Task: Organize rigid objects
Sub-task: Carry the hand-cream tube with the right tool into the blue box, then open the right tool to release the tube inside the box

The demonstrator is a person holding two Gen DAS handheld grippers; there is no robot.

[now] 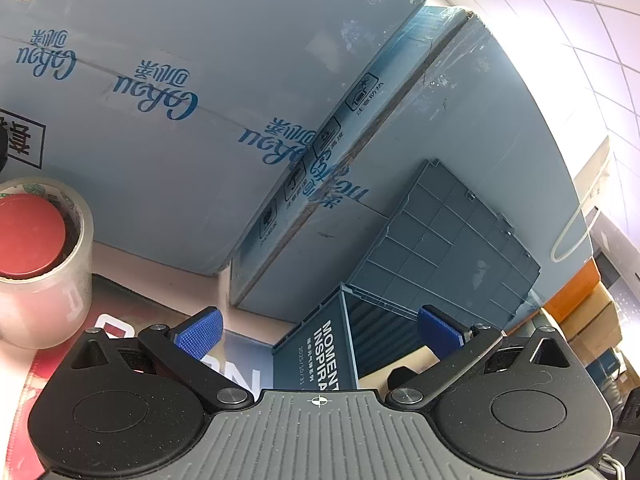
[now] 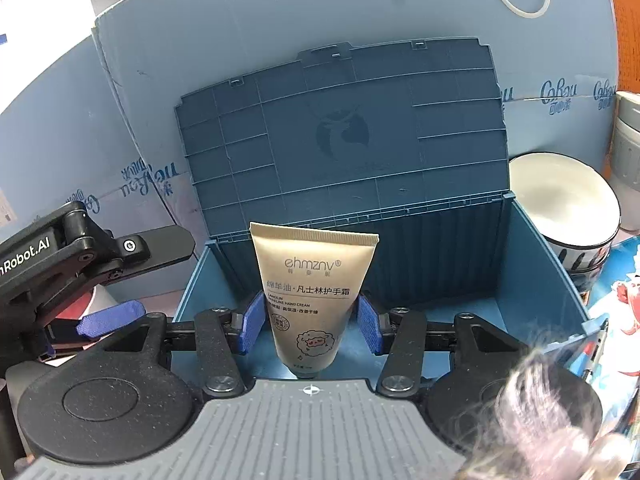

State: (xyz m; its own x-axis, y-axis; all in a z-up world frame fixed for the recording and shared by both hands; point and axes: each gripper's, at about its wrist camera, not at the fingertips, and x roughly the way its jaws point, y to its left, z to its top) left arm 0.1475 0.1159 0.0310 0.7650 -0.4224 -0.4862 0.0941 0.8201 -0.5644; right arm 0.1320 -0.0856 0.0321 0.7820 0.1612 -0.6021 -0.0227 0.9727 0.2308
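Note:
A beige hand-cream tube (image 2: 314, 280) stands crimped end up between the blue pads of my right gripper (image 2: 311, 325), which is shut on it. The tube hangs over the open dark-blue storage box (image 2: 532, 280), above its bare floor. The box lid (image 2: 340, 140) leans back against blue cartons. In the left wrist view my left gripper (image 1: 320, 332) is open with nothing between its fingers and faces a corner of the same box (image 1: 320, 352). One of its blue pads (image 2: 108, 320) shows left of the box in the right wrist view.
A roll of clear tape (image 1: 60, 280) with a red cap (image 1: 28, 236) inside it stands at the left. Large blue cartons (image 1: 180, 120) wall off the back. Stacked white bowls (image 2: 564, 208) and a grey cup (image 2: 628, 140) sit right of the box. A person's hair (image 2: 540, 420) hangs in at lower right.

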